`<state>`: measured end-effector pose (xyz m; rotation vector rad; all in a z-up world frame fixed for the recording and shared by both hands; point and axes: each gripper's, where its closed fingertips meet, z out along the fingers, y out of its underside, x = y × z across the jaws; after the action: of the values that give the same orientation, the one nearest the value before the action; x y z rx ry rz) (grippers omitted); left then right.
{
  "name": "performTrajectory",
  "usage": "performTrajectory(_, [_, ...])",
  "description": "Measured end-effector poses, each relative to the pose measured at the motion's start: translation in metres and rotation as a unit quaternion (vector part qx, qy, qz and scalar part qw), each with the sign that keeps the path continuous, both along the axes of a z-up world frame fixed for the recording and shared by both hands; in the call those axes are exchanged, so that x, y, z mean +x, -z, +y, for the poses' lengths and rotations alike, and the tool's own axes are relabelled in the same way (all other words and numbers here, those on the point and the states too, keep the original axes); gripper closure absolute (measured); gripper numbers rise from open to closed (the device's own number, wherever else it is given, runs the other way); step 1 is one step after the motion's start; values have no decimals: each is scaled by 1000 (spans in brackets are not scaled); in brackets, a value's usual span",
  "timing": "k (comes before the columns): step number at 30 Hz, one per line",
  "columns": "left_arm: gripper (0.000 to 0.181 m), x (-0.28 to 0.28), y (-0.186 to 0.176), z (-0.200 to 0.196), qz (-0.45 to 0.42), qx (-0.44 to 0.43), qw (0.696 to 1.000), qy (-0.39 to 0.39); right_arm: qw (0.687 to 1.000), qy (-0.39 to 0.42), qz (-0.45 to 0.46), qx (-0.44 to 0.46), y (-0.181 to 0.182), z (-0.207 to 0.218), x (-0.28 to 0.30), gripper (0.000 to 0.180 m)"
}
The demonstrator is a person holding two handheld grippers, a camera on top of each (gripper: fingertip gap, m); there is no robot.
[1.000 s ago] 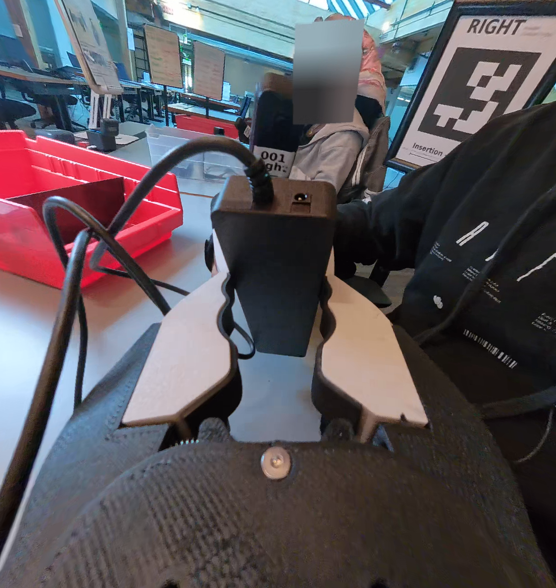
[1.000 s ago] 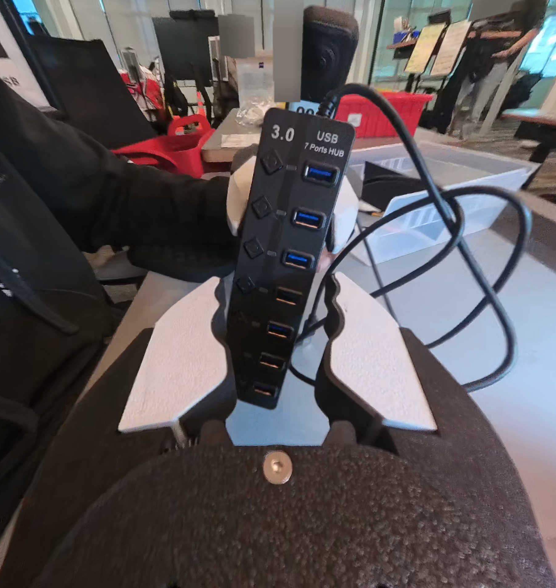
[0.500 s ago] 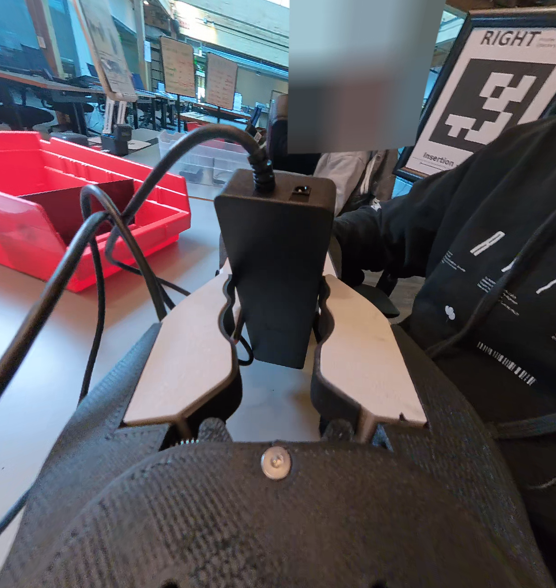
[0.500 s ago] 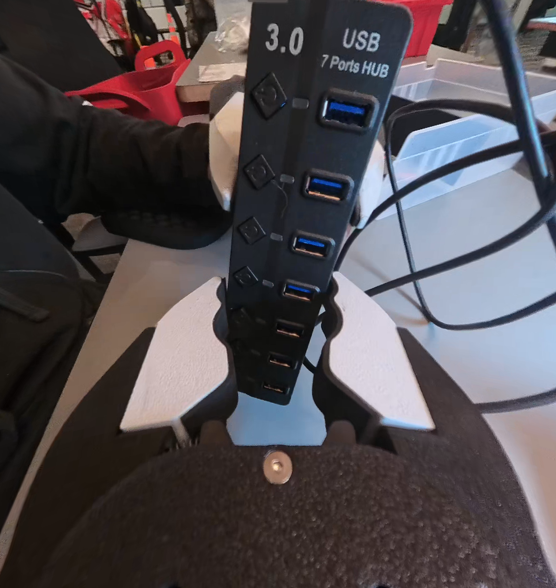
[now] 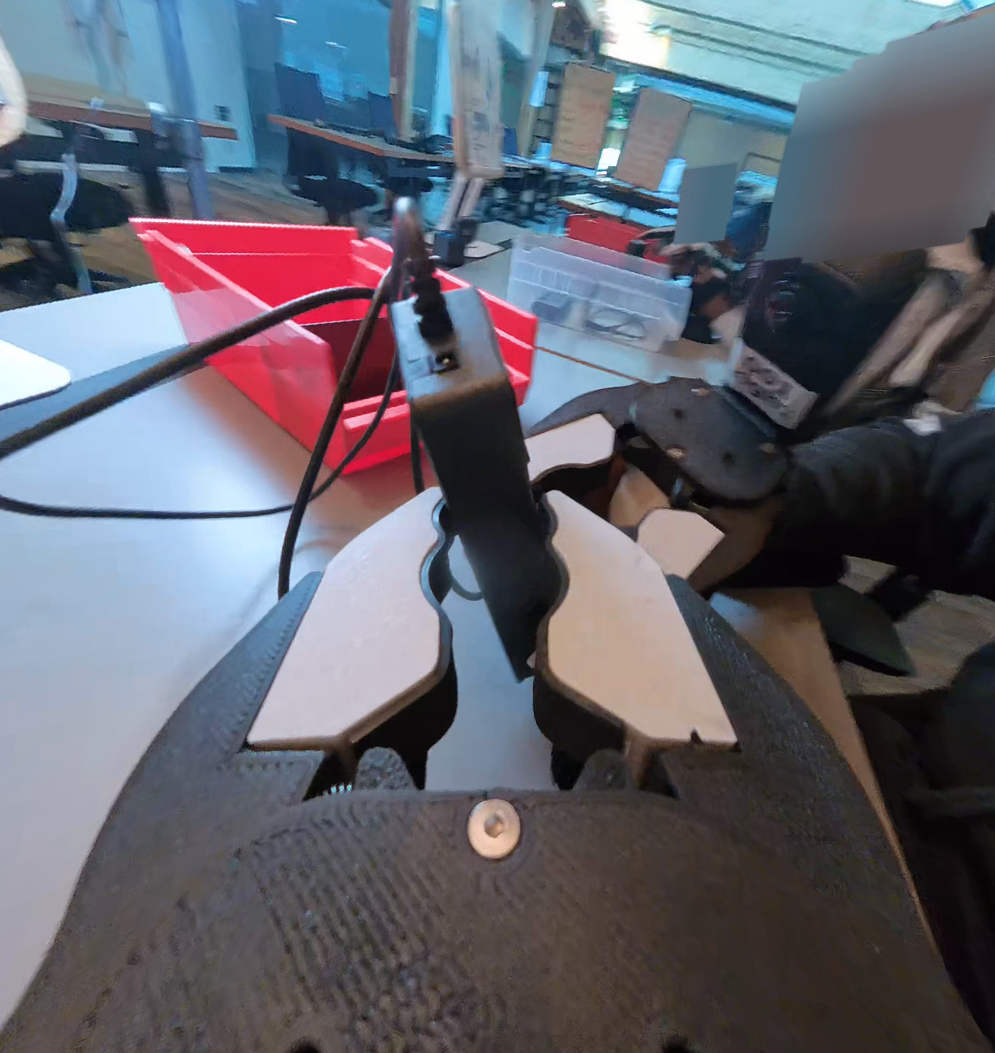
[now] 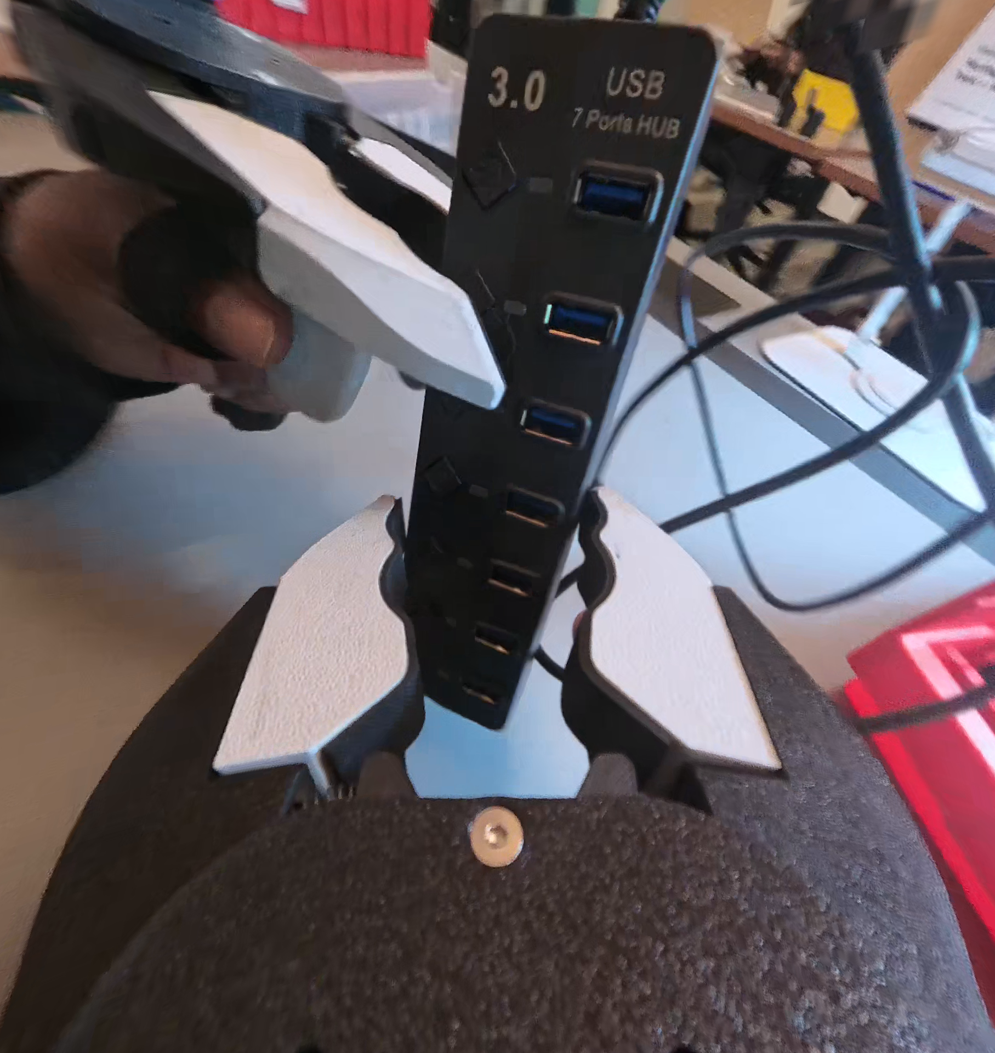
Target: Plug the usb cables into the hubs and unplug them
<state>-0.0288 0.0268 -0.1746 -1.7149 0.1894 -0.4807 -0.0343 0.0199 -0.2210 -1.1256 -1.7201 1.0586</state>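
Both tools clamp the same black hub point(image 6: 546, 364): left tool point(image 5: 492, 547), right tool point(image 6: 492, 547). Red bin point(image 5: 290, 319) on the desk looks empty; far clear box point(image 5: 597, 296) holds cables.

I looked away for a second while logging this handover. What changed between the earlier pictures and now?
The left gripper swung left, tilting the hub: the red bin now sits behind it. The right gripper stays shut on the hub's lower end, both grips unchanged. The hub's ports are still empty.
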Motion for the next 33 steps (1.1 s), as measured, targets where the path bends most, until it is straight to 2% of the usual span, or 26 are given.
performTrajectory(3, [156, 1, -14, -17, -27, 12, 996, 81, 990, -134, 14, -41, -17, -22, 18, 123])
performTrajectory(6, [157, -4, -15, -32, -48, -2, 989, 138, 960, -272, 24, -56, -39, -40, 53, 132])
performTrajectory(8, [157, 2, -12, -46, -92, -34, 972, 212, 940, -338, 23, -37, -53, -44, 78, 136])
performTrajectory(11, [157, 11, -10, -56, -146, -51, 948, 279, 934, -350, 59, -43, -90, -30, 95, 136])
performTrajectory(14, [157, 31, -10, -66, -164, -62, 918, 355, 950, -295, 102, -23, -111, 2, 90, 128])
performTrajectory(16, [157, 48, -8, -70, -172, -70, 897, 402, 949, -307, 65, -19, -98, 3, 88, 116])
performTrajectory(20, [157, 78, -4, -79, -187, -84, 853, 479, 927, -374, -16, 2, -54, -40, 89, 98])
performTrajectory(25, [157, 96, 5, -95, -217, -125, 801, 544, 922, -384, 12, 36, -40, -72, 80, 93])
performTrajectory(28, [156, 103, 15, -96, -213, -155, 791, 552, 912, -409, 1, 24, -33, -91, 86, 96])
performTrajectory(33, [156, 111, 28, -100, -185, -184, 793, 551, 904, -428, -20, -6, -22, -97, 89, 100])
